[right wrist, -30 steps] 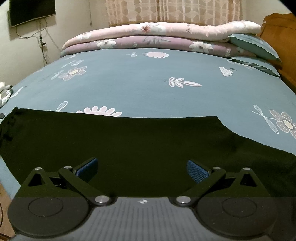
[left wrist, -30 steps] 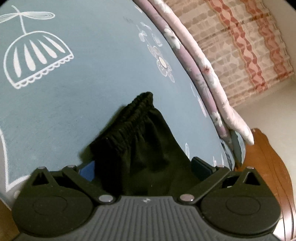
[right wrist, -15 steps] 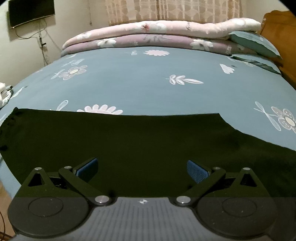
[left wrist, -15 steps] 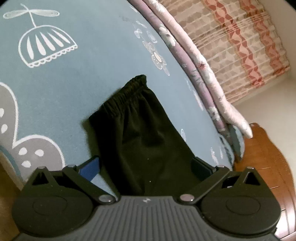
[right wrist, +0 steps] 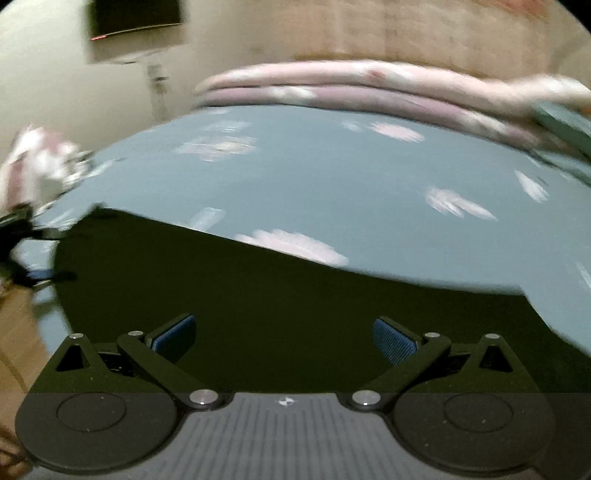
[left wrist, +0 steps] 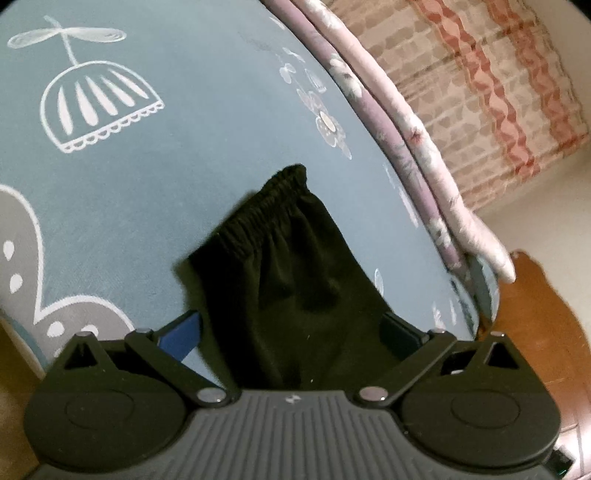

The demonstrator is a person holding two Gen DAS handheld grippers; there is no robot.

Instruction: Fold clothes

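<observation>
Black trousers (right wrist: 295,317) lie spread flat across the near part of the blue-grey bed sheet (right wrist: 332,177). Their gathered elastic waistband (left wrist: 266,206) shows in the left wrist view, pointing away from me. My left gripper (left wrist: 291,328) is open low over that end, with the cloth lying between its blue-padded fingers (left wrist: 183,330). My right gripper (right wrist: 282,338) is open too, hovering over the middle of the trousers, with nothing pinched between its pads (right wrist: 391,339). The right wrist view is motion-blurred.
Rolled pink and purple quilts (right wrist: 351,85) line the far side of the bed. A wooden headboard (left wrist: 535,314) stands at one end, with a patterned curtain (left wrist: 480,92) behind. A dark screen (right wrist: 136,22) hangs on the wall. A blurred white and pink shape (right wrist: 37,166) sits at the left edge.
The right wrist view has swung left and tilted, now blurred by motion. The left gripper has shifted slightly over the waistband end. Both grippers stay open.
</observation>
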